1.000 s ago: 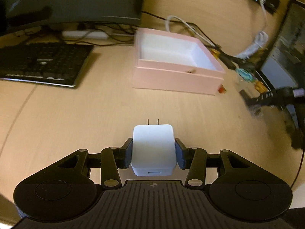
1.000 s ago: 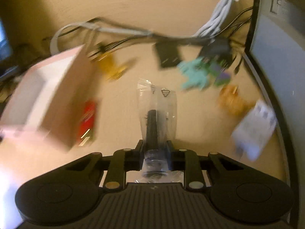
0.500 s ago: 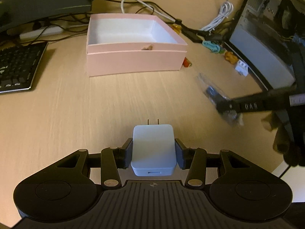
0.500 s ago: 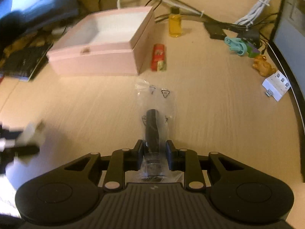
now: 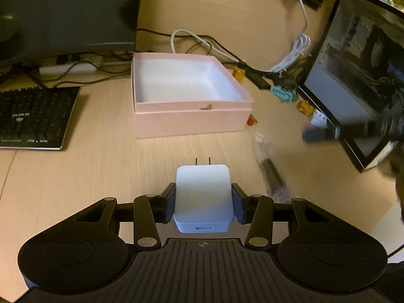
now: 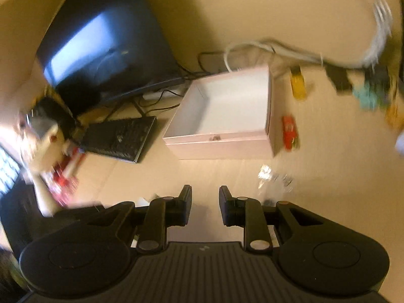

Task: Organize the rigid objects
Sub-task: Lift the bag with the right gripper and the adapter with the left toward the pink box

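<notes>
My left gripper point(image 5: 203, 202) is shut on a white plug adapter point(image 5: 203, 194), prongs pointing forward, above the desk in front of the open pink box point(image 5: 189, 116). My right gripper point(image 6: 205, 208) is open and empty; in the left wrist view it is a blur at the far right point(image 5: 328, 132). The clear bag with a black stick point(image 5: 271, 174) lies on the desk to the right of the adapter; it also shows in the right wrist view point(image 6: 274, 179), just right of the right gripper. The pink box point(image 6: 222, 146) has nothing inside.
A black keyboard point(image 5: 32, 118) and monitor point(image 5: 65, 12) stand at the left, a PC case point(image 5: 358, 75) at the right. Cables point(image 5: 295, 50), a yellow bottle point(image 6: 298, 87), a red item point(image 6: 290, 131) and small teal and orange toys point(image 5: 284, 93) lie behind and beside the box.
My right gripper has opened and let go of the bagged stick, which now lies on the desk, and has swung up and away. My left gripper still holds the adapter and has turned slightly.
</notes>
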Available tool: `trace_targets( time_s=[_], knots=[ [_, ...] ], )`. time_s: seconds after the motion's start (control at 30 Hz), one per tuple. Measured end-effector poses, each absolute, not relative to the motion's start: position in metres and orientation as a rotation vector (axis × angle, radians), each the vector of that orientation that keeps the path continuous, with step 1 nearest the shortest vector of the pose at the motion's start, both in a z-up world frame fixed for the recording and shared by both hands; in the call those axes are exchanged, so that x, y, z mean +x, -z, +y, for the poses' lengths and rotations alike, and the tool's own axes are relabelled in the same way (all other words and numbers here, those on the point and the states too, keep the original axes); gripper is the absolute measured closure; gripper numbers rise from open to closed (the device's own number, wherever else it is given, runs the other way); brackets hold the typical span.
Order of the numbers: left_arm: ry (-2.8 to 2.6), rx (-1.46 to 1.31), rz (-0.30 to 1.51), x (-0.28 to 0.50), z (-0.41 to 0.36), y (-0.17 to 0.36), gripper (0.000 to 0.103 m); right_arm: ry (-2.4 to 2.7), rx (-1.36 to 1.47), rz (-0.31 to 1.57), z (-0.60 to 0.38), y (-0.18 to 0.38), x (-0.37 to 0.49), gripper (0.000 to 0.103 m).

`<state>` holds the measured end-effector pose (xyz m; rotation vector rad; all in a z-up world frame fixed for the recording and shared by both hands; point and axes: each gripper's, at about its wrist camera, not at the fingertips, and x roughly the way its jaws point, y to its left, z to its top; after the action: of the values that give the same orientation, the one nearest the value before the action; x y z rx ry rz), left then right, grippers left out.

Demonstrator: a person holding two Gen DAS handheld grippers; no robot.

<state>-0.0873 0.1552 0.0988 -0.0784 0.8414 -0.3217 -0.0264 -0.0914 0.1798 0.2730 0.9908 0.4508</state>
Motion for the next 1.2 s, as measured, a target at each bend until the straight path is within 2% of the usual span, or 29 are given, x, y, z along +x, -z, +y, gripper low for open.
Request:
trace_targets(
  time_s=[0.17,0.33,0.43,0.5,0.67,0.83,0.9,1.03,1.13,1.2],
  knots=[
    [0.303,-0.11,0.864,-0.085,0.152,-0.092,0.053,-0.303,0.106,1.103,-0.091,-0.141,-0.03,0.079],
    [0.295,-0.117,0.881,-0.099,0.153,-0.089,0.053,-0.245,0.172,1.179,-0.084,-0.108,-0.022,0.079],
    [0.26,-0.129,0.898,-0.107,0.161,-0.087,0.053,-0.235,0.194,1.165,-0.079,-0.102,-0.015,0.078],
    [0.232,-0.144,0.916,-0.111,0.168,-0.084,0.053,-0.221,0.159,1.145,-0.075,-0.099,-0.013,0.07],
    [0.205,-0.154,0.963,-0.116,0.182,-0.073,0.053,-0.178,0.116,1.119,-0.066,-0.091,-0.014,0.068],
    [0.231,-0.163,1.0,-0.111,0.191,-0.062,0.053,-0.105,0.222,1.123,-0.075,-0.087,-0.011,0.065],
    [0.244,-0.163,1.007,-0.108,0.191,-0.059,0.053,-0.09,0.199,1.129,-0.07,-0.083,-0.011,0.059],
    [0.265,-0.159,1.012,-0.105,0.193,-0.056,0.053,-0.003,0.159,1.05,-0.055,-0.08,-0.021,0.055],
    [0.269,-0.159,1.023,-0.102,0.195,-0.054,0.053,0.009,0.105,1.036,-0.043,-0.078,-0.023,0.039],
    [0.279,-0.155,1.024,-0.1,0.195,-0.052,0.053,-0.011,0.085,1.055,-0.038,-0.077,-0.023,0.022]
  ],
)
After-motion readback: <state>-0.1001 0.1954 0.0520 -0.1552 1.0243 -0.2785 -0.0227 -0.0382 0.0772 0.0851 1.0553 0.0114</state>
